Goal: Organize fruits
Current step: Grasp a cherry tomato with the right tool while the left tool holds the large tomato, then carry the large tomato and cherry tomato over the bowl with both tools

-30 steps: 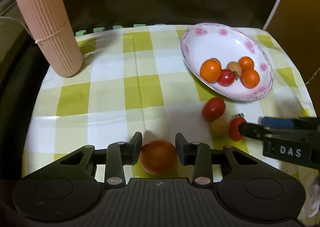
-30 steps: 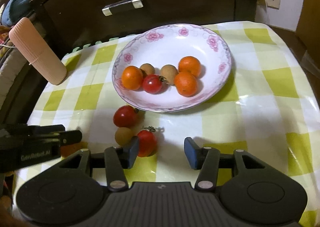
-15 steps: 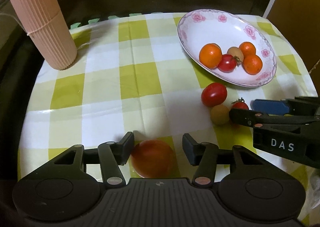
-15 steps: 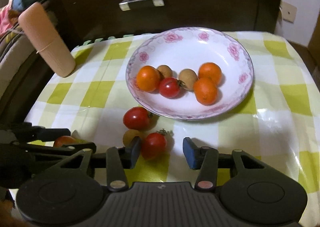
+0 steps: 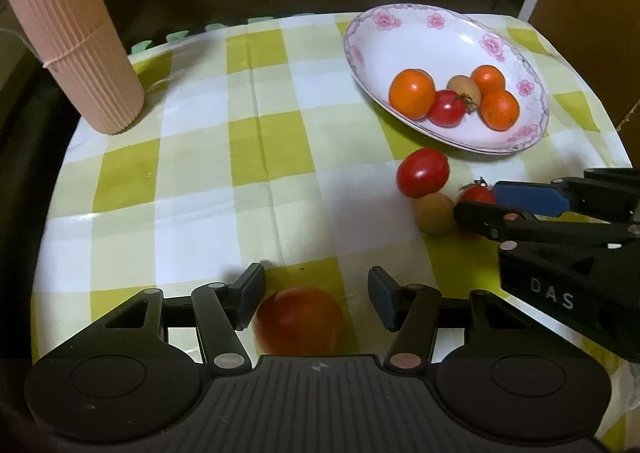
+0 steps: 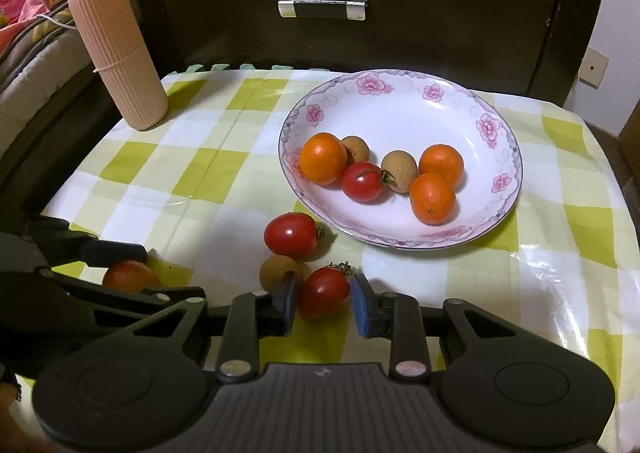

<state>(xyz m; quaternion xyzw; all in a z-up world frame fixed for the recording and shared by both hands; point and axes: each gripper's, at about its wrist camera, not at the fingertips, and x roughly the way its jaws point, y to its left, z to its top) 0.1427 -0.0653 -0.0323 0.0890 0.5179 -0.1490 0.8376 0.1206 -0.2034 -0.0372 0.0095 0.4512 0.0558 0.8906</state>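
On the checked tablecloth (image 6: 224,173), six fruits already sat in the plate (image 6: 500,125); four remained outside. The right gripper (image 6: 323,299) clenched a tomato (image 6: 323,291); the left gripper (image 5: 316,295) was opening around an orange fruit (image 5: 298,319).

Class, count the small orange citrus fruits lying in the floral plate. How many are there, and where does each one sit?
3. One orange fruit lies at the plate's left side, one towards the right, one nearest the camera. More could hide behind them.

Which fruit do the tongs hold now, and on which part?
The right tongs grip the small stemmed tomato by its sides. The left tongs, opening, hold nothing.
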